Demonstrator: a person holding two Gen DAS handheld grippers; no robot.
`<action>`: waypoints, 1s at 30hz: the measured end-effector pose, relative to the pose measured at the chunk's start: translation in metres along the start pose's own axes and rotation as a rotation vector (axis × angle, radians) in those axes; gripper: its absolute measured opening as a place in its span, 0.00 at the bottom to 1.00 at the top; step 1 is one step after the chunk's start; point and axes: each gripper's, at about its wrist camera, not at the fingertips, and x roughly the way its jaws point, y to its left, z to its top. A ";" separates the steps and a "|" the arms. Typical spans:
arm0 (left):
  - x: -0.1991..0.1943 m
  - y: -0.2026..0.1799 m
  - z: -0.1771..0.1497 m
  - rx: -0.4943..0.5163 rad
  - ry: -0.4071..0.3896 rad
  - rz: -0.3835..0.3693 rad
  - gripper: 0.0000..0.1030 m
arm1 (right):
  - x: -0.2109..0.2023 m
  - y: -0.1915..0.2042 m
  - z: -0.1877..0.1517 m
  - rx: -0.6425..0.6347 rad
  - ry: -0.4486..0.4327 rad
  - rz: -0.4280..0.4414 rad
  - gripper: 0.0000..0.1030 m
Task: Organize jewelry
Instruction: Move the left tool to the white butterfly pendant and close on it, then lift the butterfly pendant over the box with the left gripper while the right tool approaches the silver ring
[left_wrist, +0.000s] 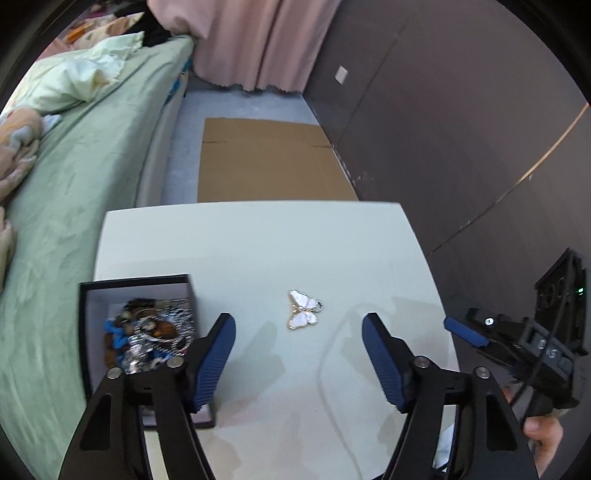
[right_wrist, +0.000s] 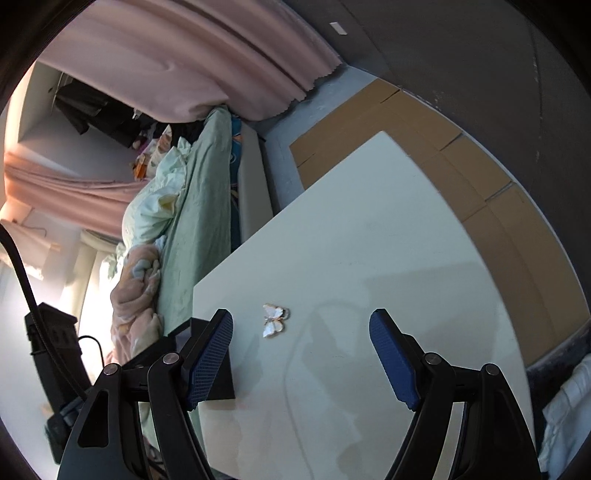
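A white and gold butterfly pendant (left_wrist: 303, 309) lies alone on the white table (left_wrist: 258, 243). To its left stands an open black box (left_wrist: 86, 332) holding a tangled heap of jewelry (left_wrist: 155, 332). My left gripper (left_wrist: 298, 319) hovers over the table, open and empty, with the pendant just beyond its fingertips. In the right wrist view the pendant (right_wrist: 274, 320) lies ahead, nearer the left finger of my right gripper (right_wrist: 302, 317), which is also open and empty. That finger hides part of the black box (right_wrist: 218, 384). The right gripper's blue fingers (left_wrist: 465, 330) show at the table's right edge.
A bed with a green sheet (left_wrist: 74, 192) runs along the table's left side. Flat cardboard (left_wrist: 269, 158) lies on the floor beyond the far edge, below a pink curtain (left_wrist: 251, 40). A dark wall (left_wrist: 461, 129) stands on the right. A hand (left_wrist: 543, 432) holds the right gripper.
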 end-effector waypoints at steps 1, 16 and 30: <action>0.007 -0.004 0.001 0.013 0.019 0.003 0.66 | -0.001 -0.003 0.000 0.009 0.002 -0.004 0.76; 0.081 -0.029 0.001 0.152 0.185 0.112 0.56 | -0.020 -0.032 0.011 0.095 -0.039 -0.029 0.76; 0.109 -0.040 -0.005 0.260 0.198 0.206 0.28 | -0.017 -0.028 0.013 0.076 -0.023 -0.044 0.76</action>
